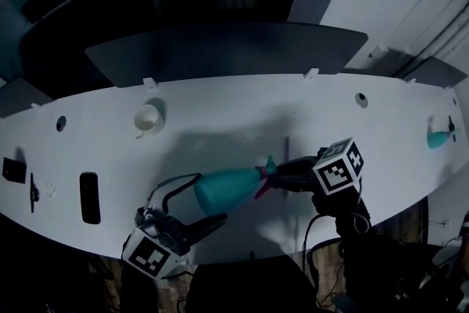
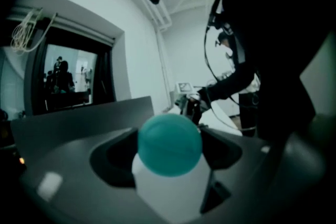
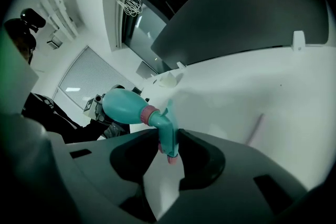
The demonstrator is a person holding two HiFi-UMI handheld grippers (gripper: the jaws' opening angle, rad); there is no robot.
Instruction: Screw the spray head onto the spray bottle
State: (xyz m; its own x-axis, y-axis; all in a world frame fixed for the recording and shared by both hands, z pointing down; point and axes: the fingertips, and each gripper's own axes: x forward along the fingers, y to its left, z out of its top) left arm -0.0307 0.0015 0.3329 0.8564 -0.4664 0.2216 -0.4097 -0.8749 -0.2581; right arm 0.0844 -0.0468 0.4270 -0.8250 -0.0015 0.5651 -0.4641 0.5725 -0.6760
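A teal spray bottle (image 1: 223, 189) lies level in the air over the white table's (image 1: 242, 113) front edge, held between both grippers. My left gripper (image 1: 196, 203) is shut on its round base, which fills the left gripper view as a teal dome (image 2: 169, 144) between the dark jaws. A pink collar (image 1: 258, 177) joins the bottle to the teal spray head (image 1: 269, 168). My right gripper (image 1: 284, 174) is shut on that head. In the right gripper view the spray head (image 3: 167, 131) stands between the jaws, with the bottle (image 3: 123, 105) stretching away beyond it.
On the table stand a white cup (image 1: 148, 119) at the back left, a black flat device (image 1: 89, 197) and a small black square (image 1: 13, 170) at the left. Another teal bottle (image 1: 438, 138) lies at the far right. A dark panel (image 1: 220, 51) runs behind the table.
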